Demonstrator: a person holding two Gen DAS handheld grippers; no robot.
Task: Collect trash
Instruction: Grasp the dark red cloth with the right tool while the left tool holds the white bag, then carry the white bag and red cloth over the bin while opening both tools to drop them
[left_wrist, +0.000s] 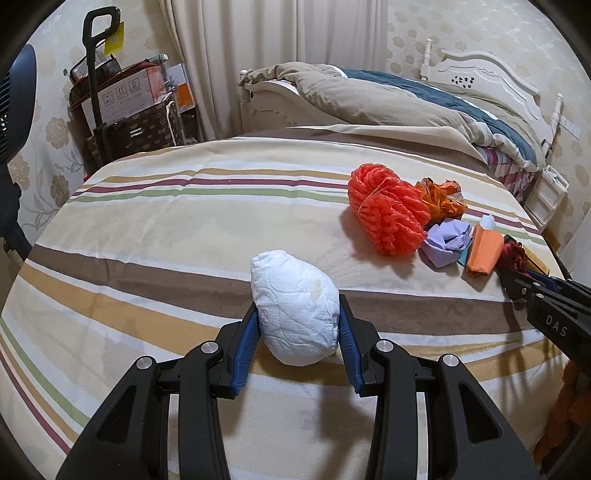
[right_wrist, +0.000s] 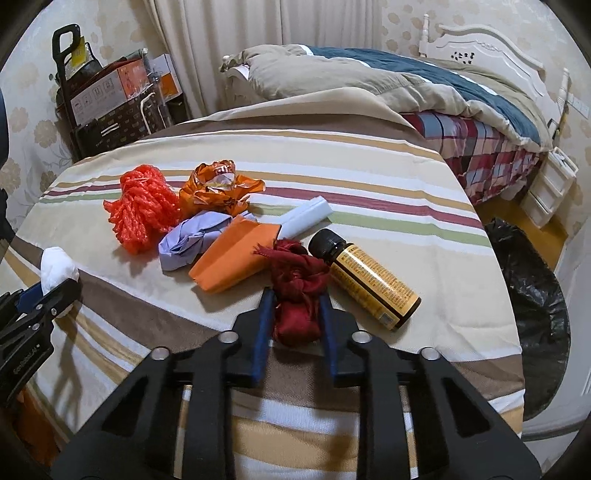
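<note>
My left gripper (left_wrist: 297, 306) is shut on a white crumpled wad (left_wrist: 295, 310), held just above the striped cloth. That wad (right_wrist: 57, 271) shows at the left edge of the right wrist view too. My right gripper (right_wrist: 295, 295) is shut on a dark red crumpled rag (right_wrist: 297, 291) that rests on the cloth. Beside it lie a brown bottle with a yellow label (right_wrist: 369, 278), an orange paper piece (right_wrist: 232, 258), a white tube (right_wrist: 306, 216), a lilac wad (right_wrist: 192, 240), an orange wrapper (right_wrist: 218, 188) and a bundle of orange-red cord (right_wrist: 142, 210). The cord bundle (left_wrist: 386, 208) sits right of centre in the left wrist view.
A bin lined with a black bag (right_wrist: 532, 306) stands on the floor right of the striped table (right_wrist: 369, 177). A bed with a heaped quilt (right_wrist: 369, 85) is behind. Boxes and a cart (left_wrist: 122, 99) stand at the far left by the curtain.
</note>
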